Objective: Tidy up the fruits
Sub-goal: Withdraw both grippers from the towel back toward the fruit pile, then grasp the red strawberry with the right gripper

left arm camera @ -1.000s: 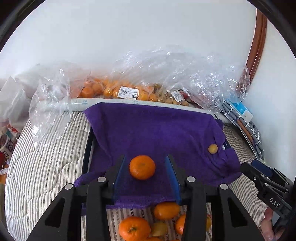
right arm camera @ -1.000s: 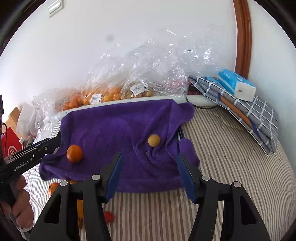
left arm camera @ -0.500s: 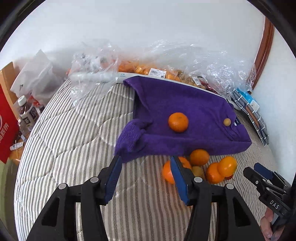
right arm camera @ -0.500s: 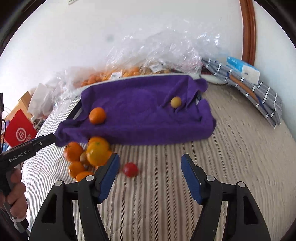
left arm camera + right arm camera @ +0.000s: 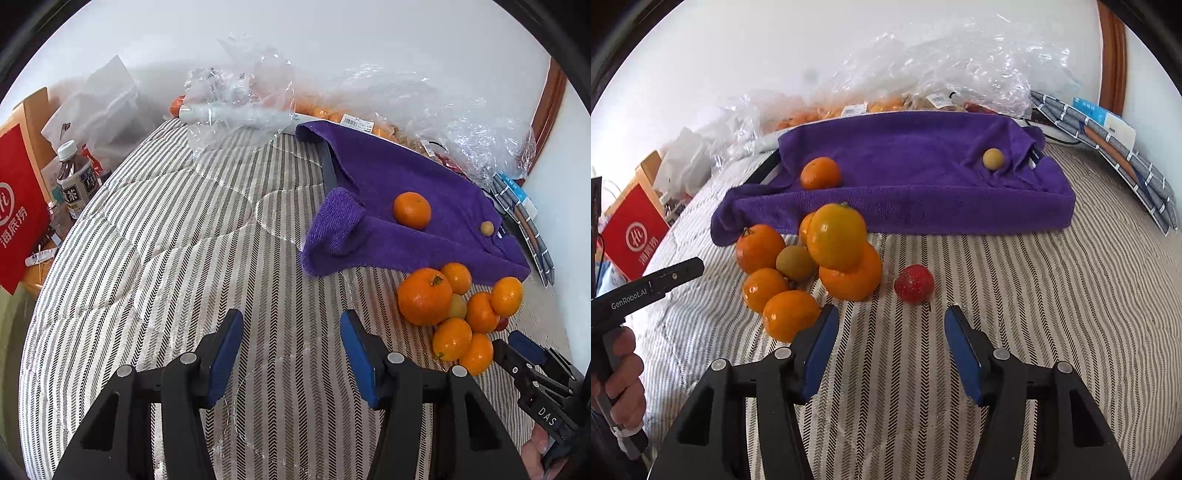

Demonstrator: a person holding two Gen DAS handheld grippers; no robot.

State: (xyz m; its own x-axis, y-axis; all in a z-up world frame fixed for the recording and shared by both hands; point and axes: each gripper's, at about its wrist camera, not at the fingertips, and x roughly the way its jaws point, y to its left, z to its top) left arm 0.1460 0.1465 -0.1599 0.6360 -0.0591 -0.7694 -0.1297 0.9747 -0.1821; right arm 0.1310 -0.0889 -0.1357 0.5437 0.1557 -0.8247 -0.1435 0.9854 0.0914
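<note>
Two sets of tongs hover over a striped quilted bed (image 5: 177, 229), both spread wide and gripping nothing. Just ahead and to the right of the left tongs (image 5: 290, 345) sits a heap of oranges (image 5: 452, 308); in the right wrist view the same heap lies ahead-left of the right tongs (image 5: 888, 339), its nearest orange (image 5: 790, 314) almost touching the left finger. A small red fruit (image 5: 914, 283) rests on the bed straight ahead of the right tongs, just beside the heap. Beyond the heap lies a purple towel (image 5: 905, 155) draped over a tray-like form, carrying one orange (image 5: 820, 172) and a small yellowish fruit (image 5: 993, 158), well apart. Farther back, against the white wall (image 5: 332, 33), crinkled clear plastic bags (image 5: 953, 70) hold more fruit. Far left of the left tongs stand a red paper bag (image 5: 18, 206) and a bottle (image 5: 75, 177); far right of the right tongs lies a folded checked cloth (image 5: 1115, 155).
</note>
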